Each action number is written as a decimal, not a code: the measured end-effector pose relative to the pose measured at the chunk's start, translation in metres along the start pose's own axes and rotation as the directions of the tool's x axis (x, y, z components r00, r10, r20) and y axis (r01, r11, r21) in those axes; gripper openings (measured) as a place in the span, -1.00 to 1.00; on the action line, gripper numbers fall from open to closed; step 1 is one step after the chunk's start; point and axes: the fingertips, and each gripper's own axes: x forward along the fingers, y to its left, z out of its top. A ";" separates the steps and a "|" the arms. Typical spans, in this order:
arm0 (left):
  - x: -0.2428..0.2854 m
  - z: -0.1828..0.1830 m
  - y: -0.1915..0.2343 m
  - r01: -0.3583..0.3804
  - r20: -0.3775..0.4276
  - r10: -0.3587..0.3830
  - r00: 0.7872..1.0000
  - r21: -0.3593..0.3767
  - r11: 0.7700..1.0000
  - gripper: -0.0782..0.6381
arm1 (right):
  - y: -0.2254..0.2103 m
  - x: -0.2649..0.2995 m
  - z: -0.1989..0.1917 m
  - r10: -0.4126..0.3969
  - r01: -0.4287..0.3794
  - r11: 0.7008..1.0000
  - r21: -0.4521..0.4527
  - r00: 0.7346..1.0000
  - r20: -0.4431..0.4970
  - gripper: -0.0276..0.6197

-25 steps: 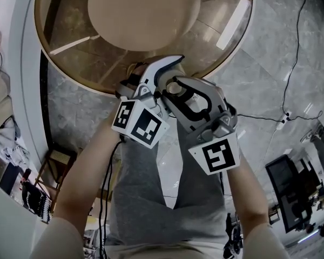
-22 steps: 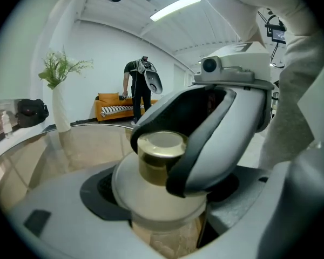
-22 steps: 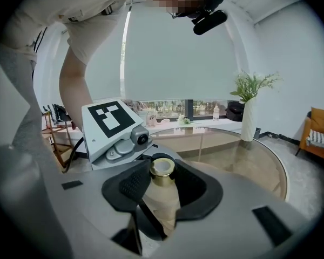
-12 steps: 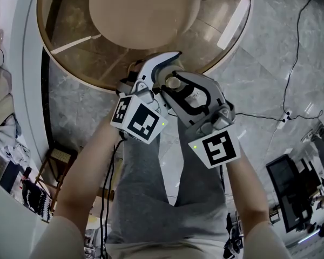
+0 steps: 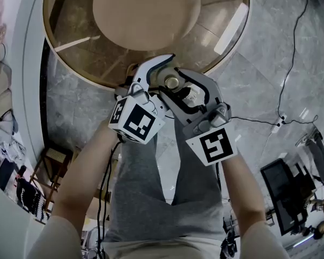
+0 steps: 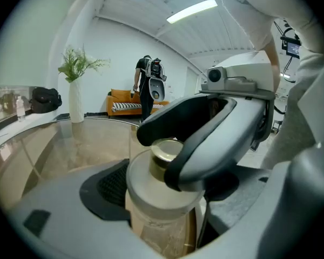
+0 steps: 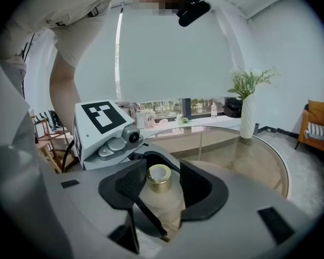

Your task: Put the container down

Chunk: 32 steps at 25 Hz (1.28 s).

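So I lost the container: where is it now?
Head view, centre, off the near rim of the glass table: the container is held by the left gripper, its gold cap between the jaws of the right gripper, which have just been opening.

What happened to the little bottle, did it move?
No. The bottle stays just below the round table's rim, the same as a second ago.

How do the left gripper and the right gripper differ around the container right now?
The left gripper is clamped on the container; the right gripper has just been opening, its jaws clear of it. The left gripper takes the frosted body, the right gripper brackets the gold cap. Both have the container between their jaws.
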 end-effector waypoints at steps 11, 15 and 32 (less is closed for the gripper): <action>-0.015 0.023 -0.001 -0.009 0.098 0.008 0.995 0.010 1.000 0.22 | -0.001 -0.007 0.017 -0.038 0.037 0.999 0.008 0.999 0.030 -0.39; -0.028 0.042 0.004 -0.038 0.140 0.041 0.989 -0.022 0.999 0.22 | -0.012 -0.019 0.030 -0.089 0.087 0.995 0.053 0.995 0.051 -0.40; -0.130 0.207 0.072 -0.240 0.255 0.257 0.932 -0.095 0.966 -0.09 | -0.089 -0.094 0.189 -0.334 0.309 0.940 0.142 0.919 0.211 -0.74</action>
